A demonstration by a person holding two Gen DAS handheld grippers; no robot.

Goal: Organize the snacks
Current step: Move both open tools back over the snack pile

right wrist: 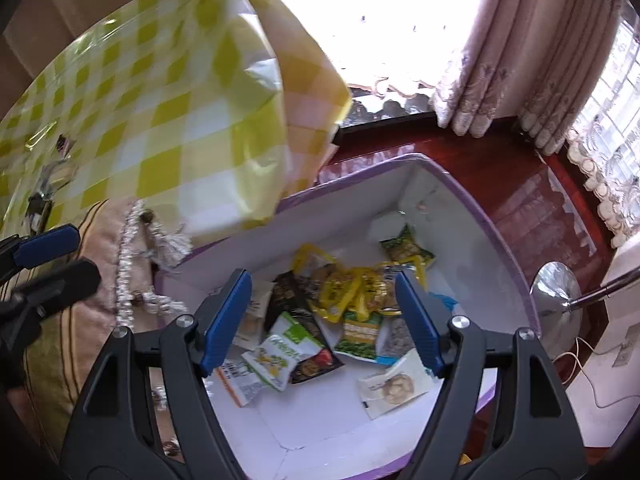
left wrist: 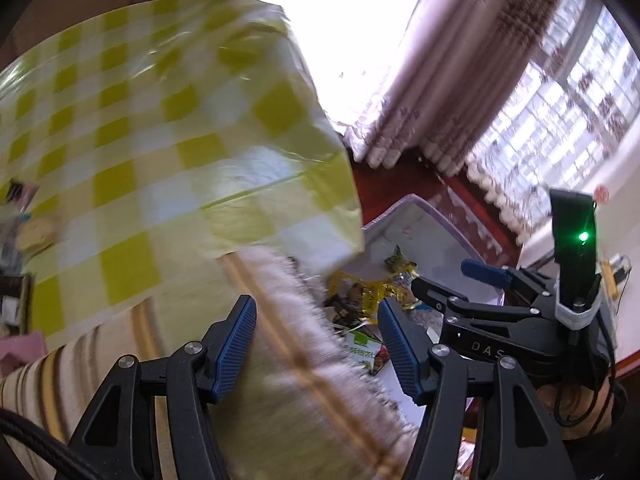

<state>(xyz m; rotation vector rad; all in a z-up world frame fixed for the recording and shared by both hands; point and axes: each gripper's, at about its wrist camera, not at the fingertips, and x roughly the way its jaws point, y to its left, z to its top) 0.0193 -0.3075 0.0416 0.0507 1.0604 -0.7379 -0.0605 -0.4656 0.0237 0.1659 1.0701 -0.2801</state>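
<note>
The right gripper (right wrist: 322, 320) stands with its jaws wide and nothing between the pads, hovering over a white storage box (right wrist: 496, 236) with a purple rim that fills the middle and lower right of the right wrist frame. Under the jaws lies a loose heap of snack packets (right wrist: 352, 300) on the box floor: yellow ones in the middle, a green-and-white one at lower left, a pale one with a round biscuit picture at lower right. The left gripper (left wrist: 318, 340) also has its jaws apart and empty, set over a fringed, striped cloth (left wrist: 288, 360) at the lower centre of its frame; the box and snacks show just to the right of its right pad. A yellow-and-white checked cloth (left wrist: 160, 140) covers the surface across the upper left of both frames. Pink curtains (right wrist: 520, 60) hang at upper right.
</note>
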